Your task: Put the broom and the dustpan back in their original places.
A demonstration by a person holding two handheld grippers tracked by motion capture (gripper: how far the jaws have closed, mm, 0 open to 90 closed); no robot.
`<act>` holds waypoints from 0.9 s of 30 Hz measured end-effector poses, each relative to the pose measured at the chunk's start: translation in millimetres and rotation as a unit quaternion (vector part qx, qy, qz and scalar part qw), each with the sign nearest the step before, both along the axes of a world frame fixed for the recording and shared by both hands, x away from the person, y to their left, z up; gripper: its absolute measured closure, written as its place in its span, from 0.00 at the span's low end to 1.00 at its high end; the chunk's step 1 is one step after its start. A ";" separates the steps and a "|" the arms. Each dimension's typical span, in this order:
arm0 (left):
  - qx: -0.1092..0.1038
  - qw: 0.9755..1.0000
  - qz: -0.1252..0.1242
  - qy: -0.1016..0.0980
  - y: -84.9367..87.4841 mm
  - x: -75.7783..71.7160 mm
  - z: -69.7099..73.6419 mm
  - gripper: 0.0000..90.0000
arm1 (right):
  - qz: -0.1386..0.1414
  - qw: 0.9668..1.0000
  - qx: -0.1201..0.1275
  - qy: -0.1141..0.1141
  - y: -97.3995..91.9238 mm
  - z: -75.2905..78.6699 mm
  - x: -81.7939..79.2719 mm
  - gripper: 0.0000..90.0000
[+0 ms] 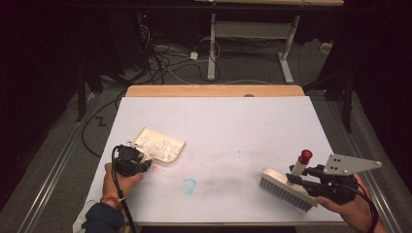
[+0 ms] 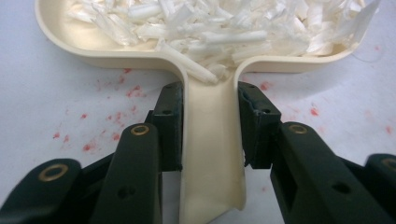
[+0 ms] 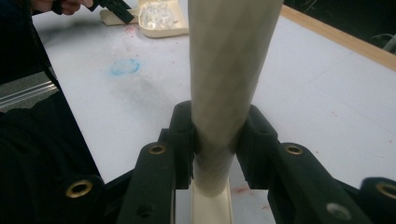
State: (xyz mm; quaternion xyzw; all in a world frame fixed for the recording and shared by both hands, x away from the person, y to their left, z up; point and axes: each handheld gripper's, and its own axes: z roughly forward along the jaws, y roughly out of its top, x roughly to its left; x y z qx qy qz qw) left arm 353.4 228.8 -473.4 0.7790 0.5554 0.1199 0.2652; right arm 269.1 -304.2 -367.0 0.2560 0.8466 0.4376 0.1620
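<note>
A cream dustpan (image 1: 167, 156) lies at the left of the white table, loaded with white plastic shreds (image 2: 210, 23). My left gripper (image 1: 141, 165) is shut on the dustpan's handle (image 2: 212, 140), one black pad pressing each side. At the right front, a cream brush (image 1: 286, 190) with grey bristles and a red-capped handle end (image 1: 305, 156) rests bristles-down on the table. My right gripper (image 1: 303, 179) is shut on the brush handle (image 3: 229, 70), which rises straight up between the jaws in the right gripper view. That view also shows the dustpan (image 3: 161, 18) far off.
The table's white sheet (image 1: 218, 121) has a blue ring mark (image 1: 189, 185), a grey smear (image 1: 228, 182) and red specks (image 2: 116, 116) near the dustpan. A wooden edge (image 1: 214, 91) runs along the far side. Cables and a desk frame (image 1: 252, 29) lie beyond on the floor.
</note>
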 end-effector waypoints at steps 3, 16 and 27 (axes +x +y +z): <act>-0.005 1.000 0.004 0.000 -7.3 -3.2 -0.1 0.61 | -0.003 1.000 -0.001 0.008 -1.3 -3.9 6.7 0.79; -0.013 0.999 -0.042 -0.020 -28.2 -26.0 2.5 0.47 | -0.042 0.999 0.007 0.025 -6.3 -6.0 51.4 0.72; -0.005 0.990 -0.075 -0.122 -17.0 -45.9 8.9 0.33 | -0.120 0.992 -0.024 0.014 6.5 -7.5 105.4 0.65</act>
